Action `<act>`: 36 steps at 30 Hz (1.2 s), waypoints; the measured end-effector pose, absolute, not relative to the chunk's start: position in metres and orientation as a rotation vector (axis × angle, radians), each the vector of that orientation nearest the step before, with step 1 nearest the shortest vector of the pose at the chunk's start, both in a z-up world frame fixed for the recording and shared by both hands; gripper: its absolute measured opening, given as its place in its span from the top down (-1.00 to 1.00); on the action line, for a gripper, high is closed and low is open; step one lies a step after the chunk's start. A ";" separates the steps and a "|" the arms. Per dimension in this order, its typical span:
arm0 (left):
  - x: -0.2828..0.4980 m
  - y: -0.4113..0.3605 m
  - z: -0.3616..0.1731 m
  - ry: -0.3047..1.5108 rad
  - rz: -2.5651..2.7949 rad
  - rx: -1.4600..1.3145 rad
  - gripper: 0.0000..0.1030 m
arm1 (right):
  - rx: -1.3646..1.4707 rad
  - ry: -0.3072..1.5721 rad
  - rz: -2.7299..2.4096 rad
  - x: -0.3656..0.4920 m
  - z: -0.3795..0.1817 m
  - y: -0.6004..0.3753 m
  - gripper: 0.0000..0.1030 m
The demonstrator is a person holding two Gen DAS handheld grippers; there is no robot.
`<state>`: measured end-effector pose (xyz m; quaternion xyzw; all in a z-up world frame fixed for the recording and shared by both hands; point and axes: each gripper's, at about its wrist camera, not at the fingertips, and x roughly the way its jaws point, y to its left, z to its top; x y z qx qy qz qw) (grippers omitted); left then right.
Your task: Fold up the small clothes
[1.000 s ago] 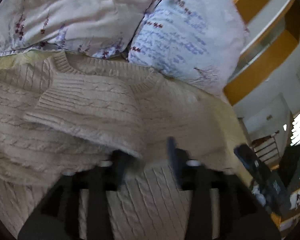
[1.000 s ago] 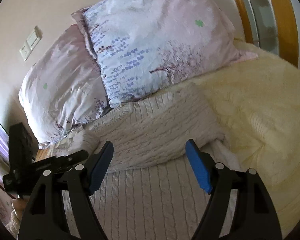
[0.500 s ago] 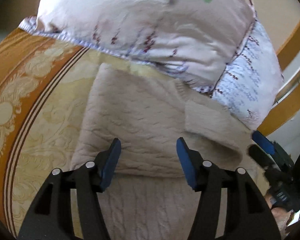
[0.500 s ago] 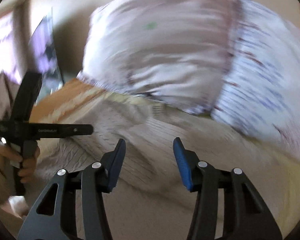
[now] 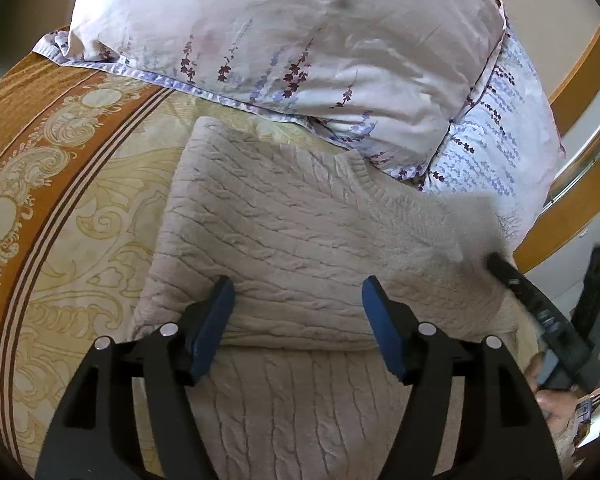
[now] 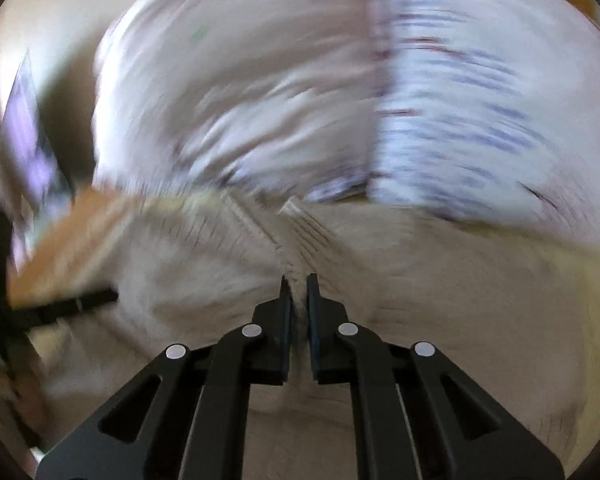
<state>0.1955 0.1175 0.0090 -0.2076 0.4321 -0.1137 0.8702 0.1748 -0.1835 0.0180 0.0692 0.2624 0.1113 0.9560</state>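
Observation:
A cream cable-knit sweater (image 5: 292,232) lies on the bed with its sleeves folded across the body. My left gripper (image 5: 298,312) is open and empty, just above the folded sleeve's lower edge. In the blurred right wrist view, my right gripper (image 6: 298,292) is shut on a ribbed fold of the sweater (image 6: 300,240), lifting it into a ridge. The right gripper also shows at the right edge of the left wrist view (image 5: 540,312), at the sweater's right side.
Two floral pillows (image 5: 300,40) (image 5: 500,140) lie behind the sweater. An orange and cream patterned bedspread (image 5: 40,184) spreads to the left. A wooden window frame (image 5: 572,208) is at the right.
My right gripper has closed on a fold of the sweater and is moving fast, blurring its view. My left gripper has opened a little wider and stayed over the folded sleeve.

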 end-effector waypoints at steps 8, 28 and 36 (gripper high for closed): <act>0.192 0.119 0.011 0.890 -0.286 -0.480 -0.55 | 0.532 0.705 0.225 0.143 -0.018 -0.287 0.40; 0.183 0.129 0.013 0.890 -0.309 -0.533 -0.65 | 0.537 0.730 0.206 0.177 -0.022 -0.309 0.81; 0.183 0.129 0.013 0.889 -0.311 -0.533 -0.66 | 0.286 0.622 0.015 0.178 -0.008 -0.303 0.99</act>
